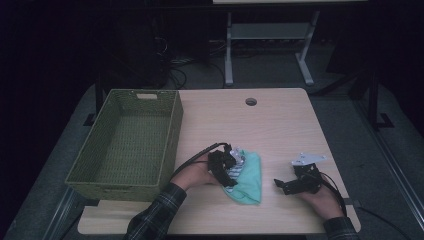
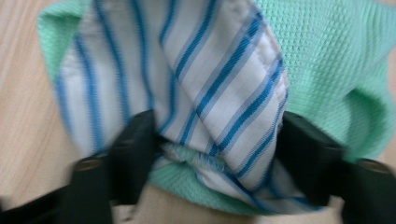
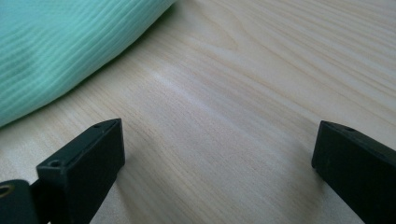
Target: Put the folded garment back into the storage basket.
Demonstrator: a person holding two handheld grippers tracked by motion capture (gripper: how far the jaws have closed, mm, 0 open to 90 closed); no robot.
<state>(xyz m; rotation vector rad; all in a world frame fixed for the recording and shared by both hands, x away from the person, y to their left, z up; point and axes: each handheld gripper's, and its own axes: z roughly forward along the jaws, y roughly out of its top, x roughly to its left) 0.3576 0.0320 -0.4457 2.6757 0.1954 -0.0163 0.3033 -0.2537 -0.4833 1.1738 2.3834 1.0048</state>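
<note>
A white cloth with blue stripes (image 2: 219, 84) lies bunched on a mint-green cloth (image 2: 327, 60) near the table's front middle. My left gripper (image 2: 217, 140) reaches down onto the pile, and both black jaws press against a fold of the striped cloth from either side. From above, the left gripper (image 1: 231, 172) covers the left edge of the green cloth (image 1: 250, 180), with the striped cloth (image 1: 236, 167) peeking out under it. My right gripper (image 1: 280, 185) rests open just right of the pile. Bare wood lies between its jaws (image 3: 217, 154), and the green cloth (image 3: 60, 42) sits off its upper left.
A green woven basket (image 1: 172, 130) stands empty along the left side of the wooden table (image 1: 280, 125). A round cable hole (image 1: 251, 101) sits near the far edge. A desk frame and cables stand on the dark floor beyond.
</note>
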